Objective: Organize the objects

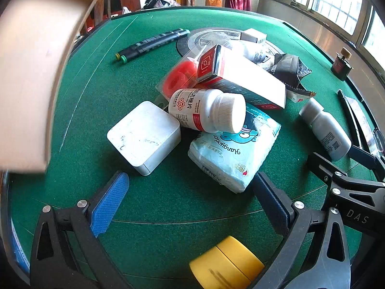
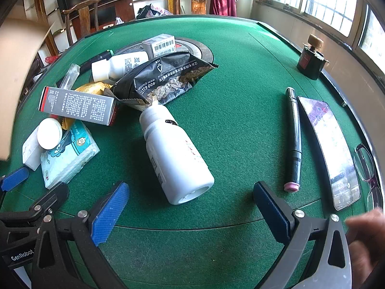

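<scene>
1. Left wrist view: left gripper (image 1: pixel 190 200) spread wide, empty, above green felt table (image 1: pixel 96 96). Ahead, heap: white square plastic case (image 1: pixel 144 136), red-labelled white pill bottle (image 1: pixel 207 110) lying atop pale-blue tissue pack (image 1: pixel 233 156), long white-and-red carton (image 1: pixel 243 79).
2. Right wrist view: right gripper (image 2: pixel 190 204) wide apart, empty; plain white plastic bottle (image 2: pixel 178 159) lying just ahead between fingers; black crinkled foil pouch (image 2: pixel 166 77) beyond.
</scene>
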Tool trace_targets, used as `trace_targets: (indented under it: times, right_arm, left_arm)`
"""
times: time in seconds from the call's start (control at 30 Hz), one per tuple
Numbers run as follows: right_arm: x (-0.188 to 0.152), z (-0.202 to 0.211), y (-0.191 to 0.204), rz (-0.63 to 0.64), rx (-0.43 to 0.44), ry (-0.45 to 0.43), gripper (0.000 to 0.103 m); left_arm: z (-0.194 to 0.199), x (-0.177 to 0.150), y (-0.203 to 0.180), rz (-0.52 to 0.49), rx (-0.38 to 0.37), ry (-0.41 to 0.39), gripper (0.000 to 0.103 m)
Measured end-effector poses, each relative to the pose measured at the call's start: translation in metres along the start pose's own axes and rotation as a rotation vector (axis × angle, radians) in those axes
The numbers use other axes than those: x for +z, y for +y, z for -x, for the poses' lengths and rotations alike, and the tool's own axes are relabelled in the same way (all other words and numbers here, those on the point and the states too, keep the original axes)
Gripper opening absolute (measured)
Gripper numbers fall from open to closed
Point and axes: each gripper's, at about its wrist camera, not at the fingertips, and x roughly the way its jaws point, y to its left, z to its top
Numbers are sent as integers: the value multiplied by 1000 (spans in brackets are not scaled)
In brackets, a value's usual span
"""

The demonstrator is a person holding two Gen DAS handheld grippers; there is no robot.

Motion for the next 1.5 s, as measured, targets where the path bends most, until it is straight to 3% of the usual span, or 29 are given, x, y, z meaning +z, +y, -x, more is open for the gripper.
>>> trace_targets:
  times: [1.5]
  right_arm:
    - [-1,-4,0,12,-10,-28,103]
  left_arm:
    - [0,1,-1,29,16,0,103]
